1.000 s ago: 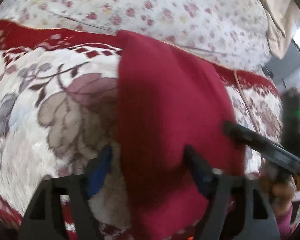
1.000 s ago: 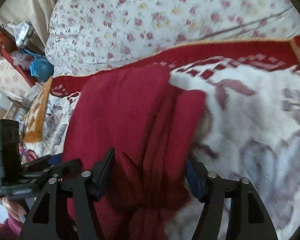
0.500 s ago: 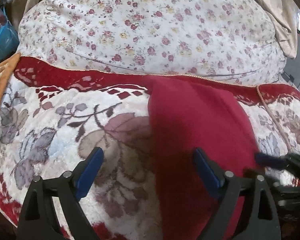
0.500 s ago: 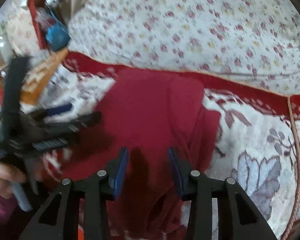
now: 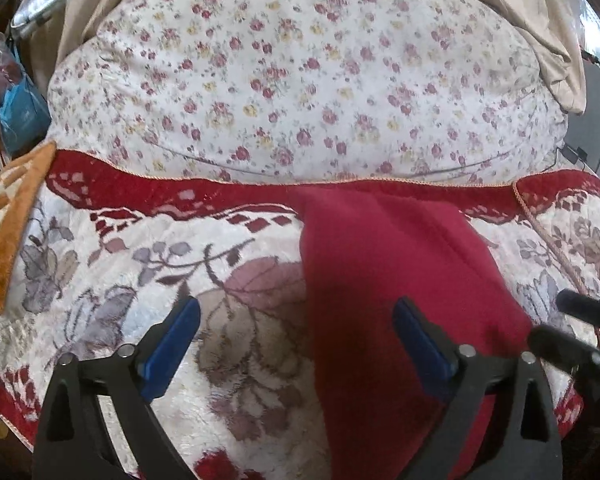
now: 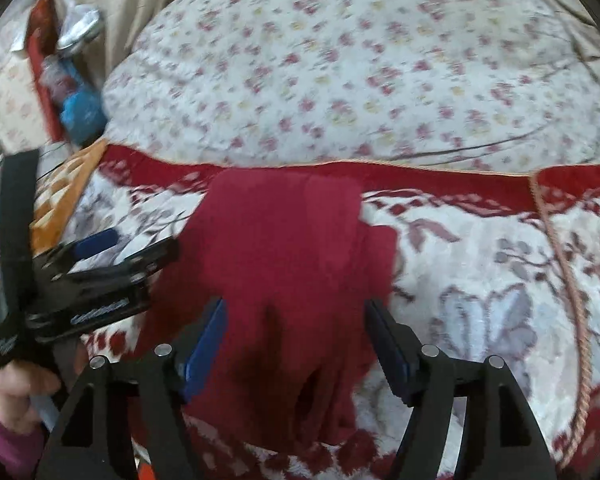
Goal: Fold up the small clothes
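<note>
While blue bag [image 5: 22, 116] bulges, its contents are unclear.

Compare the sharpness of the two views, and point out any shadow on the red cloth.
Left wrist view: fairly sharp, the flowered pillow and blanket crisp, fisheye bending the edges. Right wrist view: motion-blurred throughout, the pillow's flowers smeared, the left gripper soft. Shadow: a dark patch on the red cloth between the open right gripper fingers.

Floral plush blanket [image 5: 148, 364] with red border, folded red garment [image 5: 384, 280] lying on it, orange mat [image 5: 8, 216] beside
</note>
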Motion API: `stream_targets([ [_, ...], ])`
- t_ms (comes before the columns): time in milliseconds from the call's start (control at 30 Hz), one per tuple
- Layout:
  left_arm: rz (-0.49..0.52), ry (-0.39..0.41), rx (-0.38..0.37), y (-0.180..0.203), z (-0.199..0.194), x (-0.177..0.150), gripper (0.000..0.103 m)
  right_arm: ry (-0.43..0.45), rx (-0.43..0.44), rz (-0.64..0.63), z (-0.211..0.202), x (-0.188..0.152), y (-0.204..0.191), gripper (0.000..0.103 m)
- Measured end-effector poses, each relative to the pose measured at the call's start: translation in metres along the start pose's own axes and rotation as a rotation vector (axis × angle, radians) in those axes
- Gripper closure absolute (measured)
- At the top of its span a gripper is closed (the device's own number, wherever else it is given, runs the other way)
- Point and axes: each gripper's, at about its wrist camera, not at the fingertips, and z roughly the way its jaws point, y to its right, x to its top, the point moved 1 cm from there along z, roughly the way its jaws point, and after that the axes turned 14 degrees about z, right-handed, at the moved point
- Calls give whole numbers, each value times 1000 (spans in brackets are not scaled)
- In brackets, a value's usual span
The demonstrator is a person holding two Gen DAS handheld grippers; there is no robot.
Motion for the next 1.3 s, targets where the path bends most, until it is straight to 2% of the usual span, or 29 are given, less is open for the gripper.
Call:
stream_targets([
  [200, 39, 39, 54, -1, -14, 1, 6, 18, -63, 29, 0, 3, -2, 18],
  [467, 26, 71, 48, -6, -21, 2, 6, 34, -77, 30, -2, 6, -4, 15],
  [800, 23, 62, 35, -4, -19, 2, 6, 30, -101, 24, 5, 8, -5, 11],
  [1300, 7, 45, 29, 0, -12, 1, 6, 17, -114, 32, 12, 7, -1, 11],
])
